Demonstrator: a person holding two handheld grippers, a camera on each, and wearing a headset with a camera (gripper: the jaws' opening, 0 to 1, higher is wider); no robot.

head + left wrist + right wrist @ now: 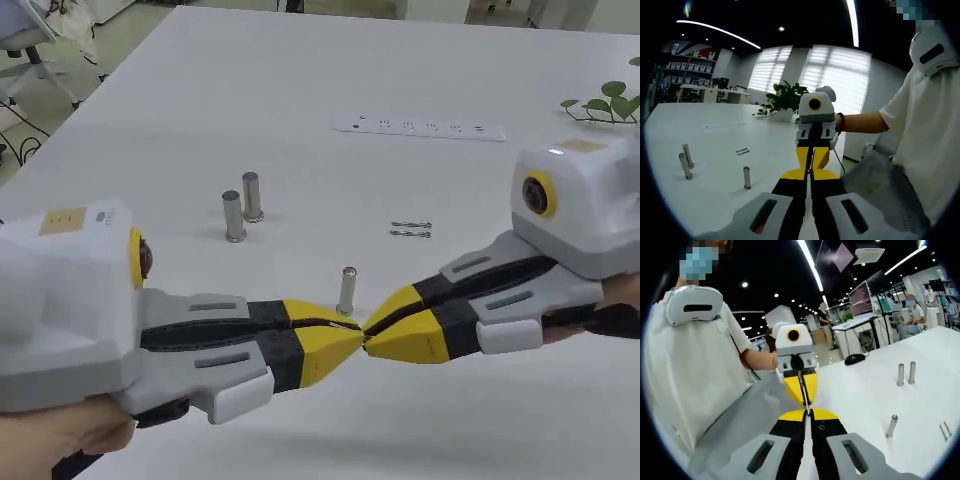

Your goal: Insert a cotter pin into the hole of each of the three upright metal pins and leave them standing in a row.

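Three upright metal pins stand on the white table: two close together [233, 216] [251, 197] at the left, and a third pin [347, 290] alone, just behind the gripper tips. Two cotter pins [411, 229] lie flat to the right of them. My left gripper [355, 338] and right gripper [371, 341] are both shut and meet tip to tip in front of the lone pin, with nothing between their jaws. The left gripper view shows its own tips [809, 173] against the right gripper, and the lone pin [747, 177] at the left. In the right gripper view the lone pin [891, 425] stands at the right.
A white power strip [420, 127] lies across the far side of the table. A green plant [605, 103] sits at the far right edge. The table [300, 80] is wide and white, and desks and chairs stand beyond it.
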